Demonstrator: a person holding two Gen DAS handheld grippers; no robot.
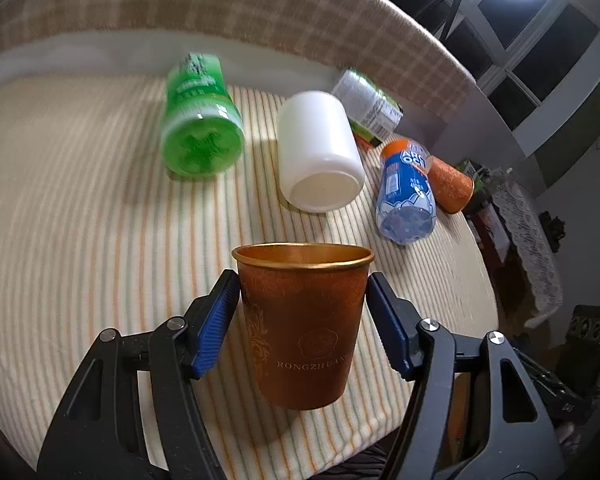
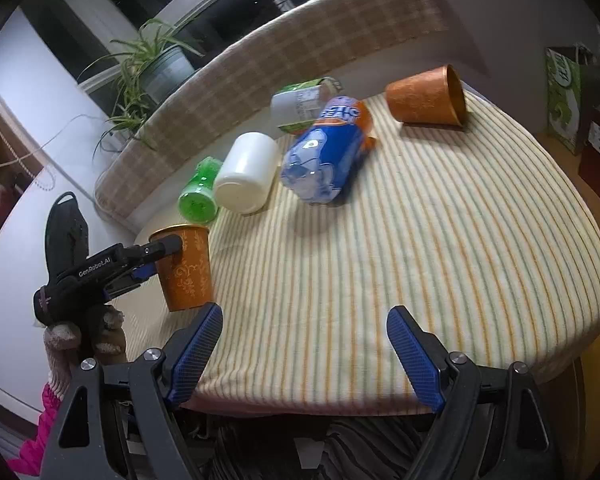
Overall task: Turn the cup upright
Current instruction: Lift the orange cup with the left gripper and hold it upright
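An orange-brown paper cup (image 1: pixel 302 320) with a gold rim stands upright, mouth up, between the blue pads of my left gripper (image 1: pixel 303 280); the pads press its sides. It also shows in the right wrist view (image 2: pixel 186 266), near the table's left edge, with the left gripper (image 2: pixel 168 246) around it. A second orange cup (image 2: pixel 426 96) lies on its side at the far right; it also shows in the left wrist view (image 1: pixel 450 184). My right gripper (image 2: pixel 304 334) is open and empty over the table's near edge.
A striped cloth (image 2: pixel 440 240) covers the table. A green bottle (image 1: pixel 198 120), a white jar (image 1: pixel 318 152), a blue bottle (image 1: pixel 406 196) and a labelled bottle (image 1: pixel 366 104) lie on their sides at the back. A padded checked backrest (image 2: pixel 260 60) lies behind; a potted plant (image 2: pixel 156 64) stands beyond.
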